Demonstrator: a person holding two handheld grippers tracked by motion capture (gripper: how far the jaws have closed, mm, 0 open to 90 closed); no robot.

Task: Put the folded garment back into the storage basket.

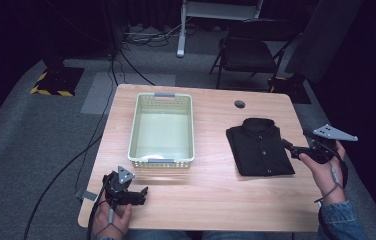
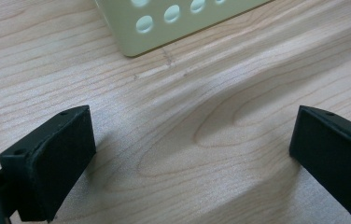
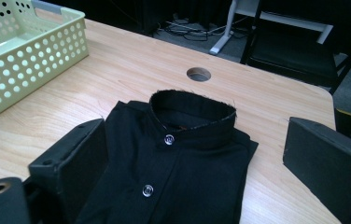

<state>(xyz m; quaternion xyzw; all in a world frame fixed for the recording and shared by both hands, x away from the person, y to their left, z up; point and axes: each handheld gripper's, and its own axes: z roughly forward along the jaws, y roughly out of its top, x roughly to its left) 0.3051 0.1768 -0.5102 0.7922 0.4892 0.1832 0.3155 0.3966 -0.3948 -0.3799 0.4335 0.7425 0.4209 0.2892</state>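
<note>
High view: folded black shirt (image 1: 259, 146) lies flat on the right half of the bench (image 1: 211, 190), collar toward the far edge, buttons up. Right tongs (image 1: 290, 146) sit at the shirt's right edge, low, pointing left at it. Left tongs (image 1: 145, 191) rest near the front-left of the bench, just in front of the pale green basket (image 1: 162, 159), which looks empty apart from a pale patch at its near wall. Cable hole (image 1: 239, 104) beyond the collar. Chair (image 1: 248, 50) stands on the floor behind.

Left gripper view: left tongs (image 2: 192, 154) spread wide, nothing between them, only bare bench wood; basket (image 2: 164, 25) corner just ahead, not touching.

Right gripper view: right tongs (image 3: 192, 168) spread wide, straddling the shirt (image 3: 183, 172) body below the collar; nothing pinched yet. Cannot tell if the pads touch cloth. Basket (image 3: 29, 60) well apart at upper left.

Risks, as judged: closing here likely catches only the top layer, so the fold would open on lifting and sleeves would drop out. A one-sided grab from the right edge would let the far side droop and drag across the bench. Pads pressing on a button could slip. If the basket is the target, a sagging shirt could snag its rim; the idle left tongs offer no support.
</note>
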